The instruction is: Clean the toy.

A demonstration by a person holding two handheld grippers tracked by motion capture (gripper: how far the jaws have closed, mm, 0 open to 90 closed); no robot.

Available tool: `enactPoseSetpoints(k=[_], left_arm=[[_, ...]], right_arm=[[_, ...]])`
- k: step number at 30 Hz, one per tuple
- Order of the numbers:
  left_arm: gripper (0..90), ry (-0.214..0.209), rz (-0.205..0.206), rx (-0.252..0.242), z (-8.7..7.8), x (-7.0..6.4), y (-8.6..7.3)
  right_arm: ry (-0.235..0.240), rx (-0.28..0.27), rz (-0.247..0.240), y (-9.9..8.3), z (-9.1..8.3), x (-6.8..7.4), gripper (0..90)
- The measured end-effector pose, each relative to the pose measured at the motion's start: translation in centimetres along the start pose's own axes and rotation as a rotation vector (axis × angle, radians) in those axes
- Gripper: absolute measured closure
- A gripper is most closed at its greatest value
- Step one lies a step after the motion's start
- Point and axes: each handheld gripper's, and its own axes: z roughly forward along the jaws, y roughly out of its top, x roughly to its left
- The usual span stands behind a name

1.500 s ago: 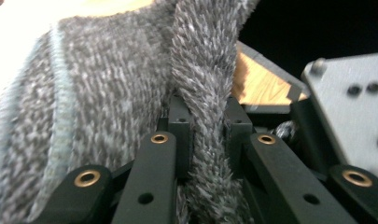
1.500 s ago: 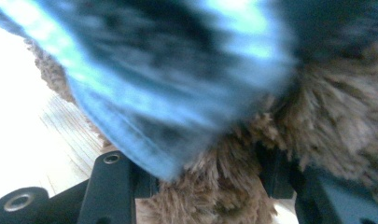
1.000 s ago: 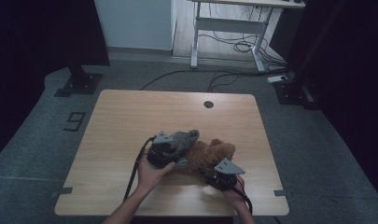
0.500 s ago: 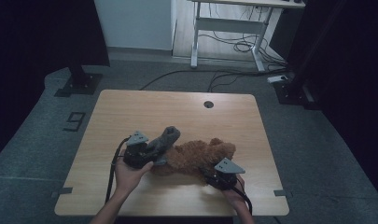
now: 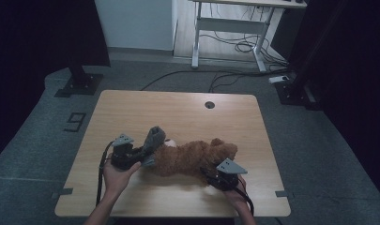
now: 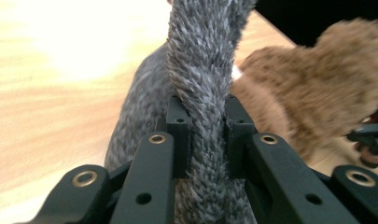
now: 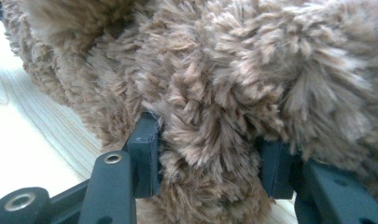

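Brown plush teddy bear [image 5: 192,158] lies lengthwise on the near half of the wooden table [image 5: 178,110], between the two hands. A grey fuzzy garment [image 5: 152,140], knit-like, sits at the bear's left end and stands up from it, partly pulled away.

Left gripper [image 5: 140,155]: jaws clamped on a fold of the grey garment; in the left gripper view the fabric [image 6: 200,93] rises as a pinched ridge between the black jaws, bear's brown fur [image 6: 308,93] just beyond.

Right gripper [image 5: 207,174]: jaws closed around a thick tuft of the bear [image 7: 214,93] at its right end, fur bulging over both jaws, pale tabletop [image 7: 32,130] beneath.
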Motion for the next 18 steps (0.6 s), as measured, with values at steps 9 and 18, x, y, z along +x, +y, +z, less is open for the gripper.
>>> enactPoseSetpoints(k=[9, 18], left_arm=[[76.8, -0.17, 0.11, -0.015, 3.1, -7.5, 3.7], [76.8, -0.263, 0.196, 0.062, 8.4, -14.2, 4.5]], right_arm=[[0.005, -0.002, 0.009, 0.0, 0.0, -0.1, 48.8], [0.01, -0.003, 0.01, 0.0, 0.1, -0.2, 48.8]])
